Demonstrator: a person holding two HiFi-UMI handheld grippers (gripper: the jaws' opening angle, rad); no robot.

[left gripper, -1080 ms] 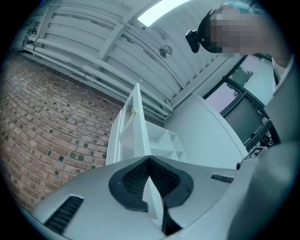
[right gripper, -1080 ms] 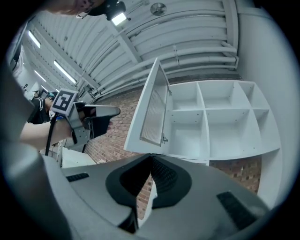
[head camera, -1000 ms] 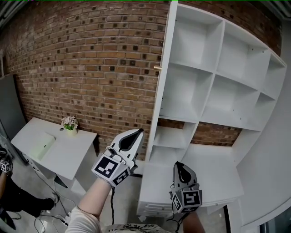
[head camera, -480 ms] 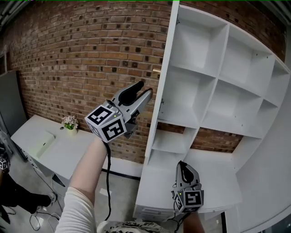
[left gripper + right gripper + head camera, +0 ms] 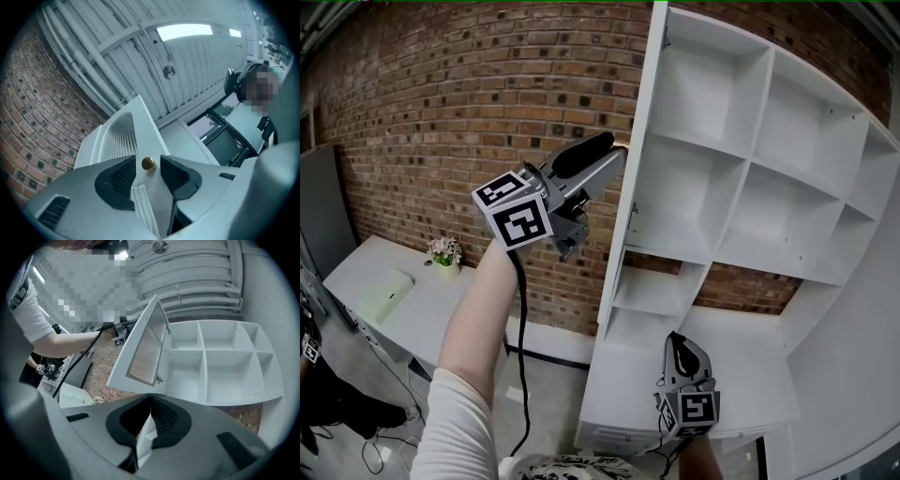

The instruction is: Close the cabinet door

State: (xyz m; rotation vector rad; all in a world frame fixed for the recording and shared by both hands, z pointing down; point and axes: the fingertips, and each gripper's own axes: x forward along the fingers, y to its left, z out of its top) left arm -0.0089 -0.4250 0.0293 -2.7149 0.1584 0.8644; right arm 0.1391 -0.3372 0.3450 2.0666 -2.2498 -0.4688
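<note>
Risen since prev frame, L gripper (image 5: 609, 155) is now at 11 o'clock; R gripper (image 5: 678, 339) hangs nearest at 5 o'clock, jaws together, empty. L jaws just swung wide, then eased in a bit, either side of knob (image 5: 148, 163), not touching it. Door (image 5: 630, 187) stands open at 12 o'clock, edge-on, w/ cabinet (image 5: 694, 187) beyond.

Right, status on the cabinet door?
Left hand-held gripper just opened, around brass knob, ungripped. Right hand-held gripper shut. Cabinet door open. No obstruction seen.

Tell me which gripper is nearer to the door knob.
Left. The left gripper is up at the knob, which sits between its jaws; they have just opened wide and begun closing. The right gripper is far below, jaws shut.
</note>
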